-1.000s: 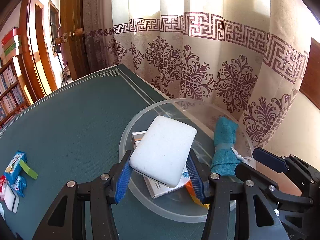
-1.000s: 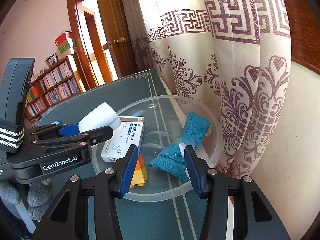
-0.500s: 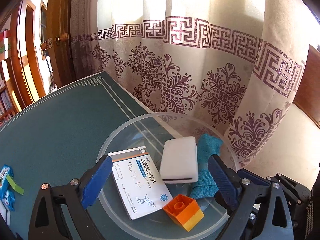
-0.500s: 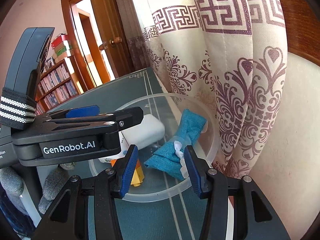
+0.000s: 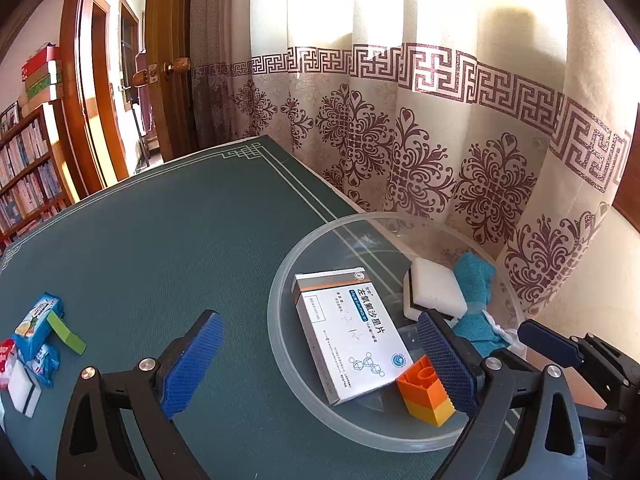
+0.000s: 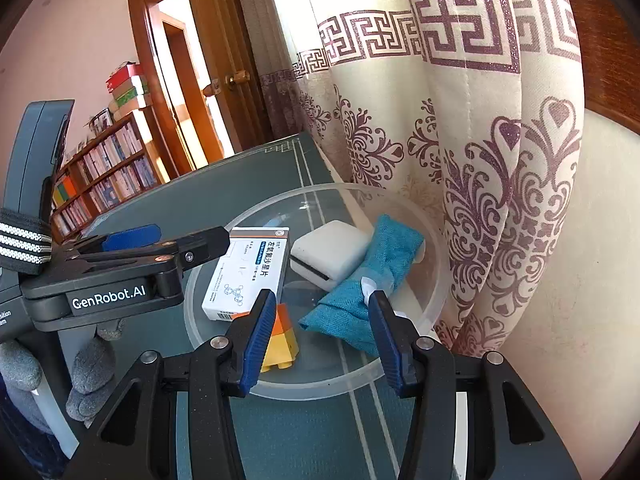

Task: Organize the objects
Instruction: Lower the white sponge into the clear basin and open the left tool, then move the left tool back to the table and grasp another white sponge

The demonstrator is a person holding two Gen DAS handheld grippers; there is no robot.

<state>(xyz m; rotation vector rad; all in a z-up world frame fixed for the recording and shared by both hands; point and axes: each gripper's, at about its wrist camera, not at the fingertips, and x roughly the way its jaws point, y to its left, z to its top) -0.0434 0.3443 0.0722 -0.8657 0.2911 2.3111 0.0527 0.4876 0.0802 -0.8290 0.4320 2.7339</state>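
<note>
A clear plastic bowl (image 5: 288, 352) (image 6: 432, 248) sits at the table's right edge by the curtain. In it lie a white medicine box (image 5: 352, 332) (image 6: 248, 272), a white sponge (image 5: 434, 294) (image 6: 328, 252), a teal cloth roll (image 5: 476, 308) (image 6: 368, 280) and an orange-yellow toy brick (image 5: 426, 392) (image 6: 282, 338). My left gripper (image 5: 320, 360) is wide open and empty, above the bowl's near left rim. My right gripper (image 6: 322, 330) is open and empty over the bowl's near side, just in front of the cloth roll.
Small items lie at the table's left edge: blue snack packets (image 5: 36, 320), a green strip (image 5: 66, 334) and a white sponge (image 5: 24, 390). A patterned curtain (image 5: 440, 140) hangs right behind the bowl. The green table mat (image 5: 160, 240) stretches towards a wooden door (image 5: 168, 60).
My left gripper opened and dropped the white sponge into the bowl, then drew back and to the left. The right gripper barely moved.
</note>
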